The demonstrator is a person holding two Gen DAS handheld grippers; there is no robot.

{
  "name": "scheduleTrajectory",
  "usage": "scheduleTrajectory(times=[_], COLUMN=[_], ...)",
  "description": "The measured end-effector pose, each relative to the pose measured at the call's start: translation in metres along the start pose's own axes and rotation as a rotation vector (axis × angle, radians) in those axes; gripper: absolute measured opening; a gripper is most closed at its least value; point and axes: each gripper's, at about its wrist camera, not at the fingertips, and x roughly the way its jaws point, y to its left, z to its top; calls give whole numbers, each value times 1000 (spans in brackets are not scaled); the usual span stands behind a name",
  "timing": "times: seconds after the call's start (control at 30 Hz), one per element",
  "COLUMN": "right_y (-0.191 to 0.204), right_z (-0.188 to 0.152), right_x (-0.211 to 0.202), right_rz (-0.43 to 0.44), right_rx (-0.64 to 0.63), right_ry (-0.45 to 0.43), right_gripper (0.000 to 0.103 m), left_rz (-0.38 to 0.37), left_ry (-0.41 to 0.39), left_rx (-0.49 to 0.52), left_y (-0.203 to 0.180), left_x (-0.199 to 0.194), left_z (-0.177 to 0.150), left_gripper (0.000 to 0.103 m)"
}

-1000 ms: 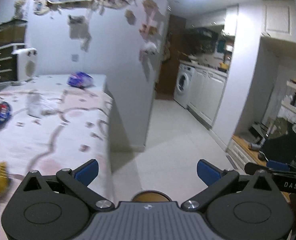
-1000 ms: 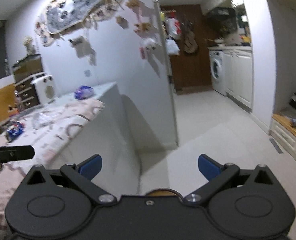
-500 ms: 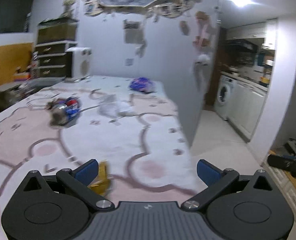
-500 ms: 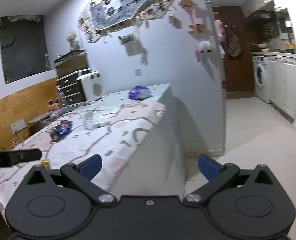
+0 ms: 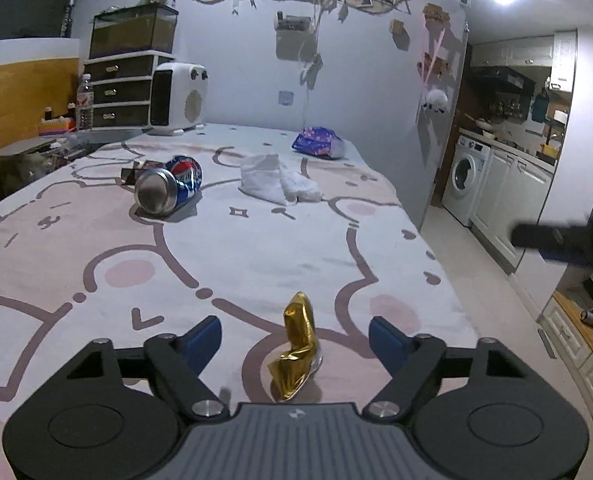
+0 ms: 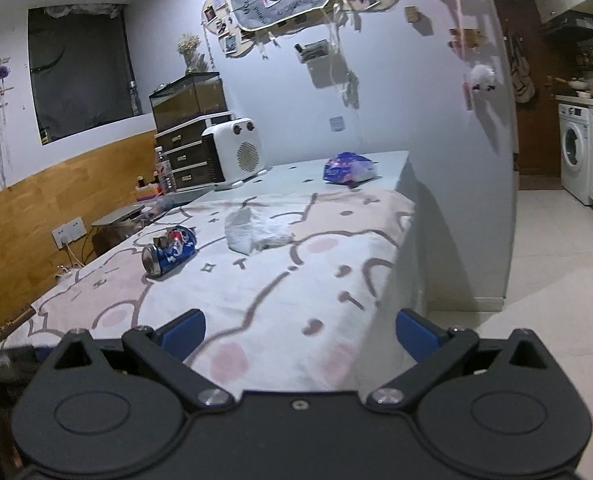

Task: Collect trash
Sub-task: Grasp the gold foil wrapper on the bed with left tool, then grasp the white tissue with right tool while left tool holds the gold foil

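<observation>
Left claw (image 5: pixel 295 336) closing, pads not yet touching the gold foil wrapper (image 5: pixel 297 350) upright between them: judged light, crinkly, crushable; pinch mid-body; right claw (image 6: pixel 299 330) spread, empty.

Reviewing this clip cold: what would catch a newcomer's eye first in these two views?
Probably the crumpled gold wrapper, standing on the pink cartoon-print cloth between the closing jaws of the left gripper, with neither pad on it yet. Further back lie a dented blue soda can on its side, crumpled white tissue beside it to the right, and a purple snack bag near the wall.
</observation>
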Motion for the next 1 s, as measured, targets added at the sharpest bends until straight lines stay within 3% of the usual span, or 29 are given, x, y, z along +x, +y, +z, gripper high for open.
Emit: scheduleTrajectory(times=[0.17,0.4,0.6,0.67,0.8,0.9,1.0], right_y=[15,31,42,44,52,61,65], right_z=[16,33,57,65,73,74,77], right_x=[36,93,148,165,200,223,249], right_rz=[16,38,27,25,12,15,35], right_rx=[-25,-27,-49,-56,-106,-202,-245], right_ry=[29,93,101,98,68,50,70], right_gripper=[95,86,84,84,85,93,94], left_rz=[-15,-48,-78,-91,-125,-101,-86], left_ry=[30,60,60,61,52,30,21], left_rx=[18,80,85,91,101,61,5], left_y=[8,5,6,5,8,19,30], left_x=[10,17,21,23,25,30,38], left_z=[-5,-12,-11,-9,-3,7,12], left_gripper=[65,59,40,29,29,29,28])
